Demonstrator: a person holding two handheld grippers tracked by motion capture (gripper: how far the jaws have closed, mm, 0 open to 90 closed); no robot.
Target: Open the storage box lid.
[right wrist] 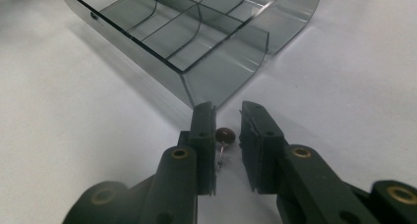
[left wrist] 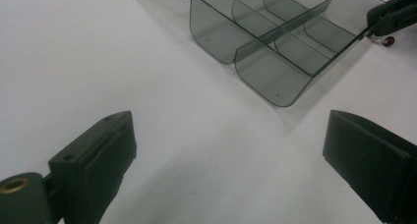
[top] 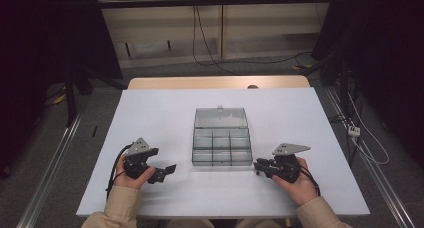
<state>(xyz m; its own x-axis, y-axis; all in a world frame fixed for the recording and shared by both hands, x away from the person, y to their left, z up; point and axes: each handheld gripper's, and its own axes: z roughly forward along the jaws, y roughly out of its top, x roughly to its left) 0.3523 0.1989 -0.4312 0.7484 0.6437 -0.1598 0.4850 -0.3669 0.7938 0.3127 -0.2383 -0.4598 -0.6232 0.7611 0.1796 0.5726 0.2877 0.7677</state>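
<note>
A smoky clear compartment box (top: 221, 149) stands in the middle of the white table (top: 150, 113), its lid (top: 220, 117) tipped back open and its compartments empty. My right gripper (top: 256, 167) rests on the table just right of the box's (right wrist: 196, 32) near corner. Its jaws (right wrist: 227, 112) stand narrow around a small brown bead-like part with thin wire legs (right wrist: 225, 134), with a small gap showing on one side of the bead. My left gripper (top: 167, 172) lies left of the box (left wrist: 275, 47), jaws (left wrist: 231, 135) wide open and empty. In the left gripper view, the right gripper (left wrist: 393, 10) and brown part (left wrist: 389, 41) sit past the box.
Bare white tabletop surrounds the box on all sides. Beyond the table's far edge lie grey floor, black cables (top: 210, 58) and dark stands at both sides. A rail (top: 55, 163) runs along the floor at the left.
</note>
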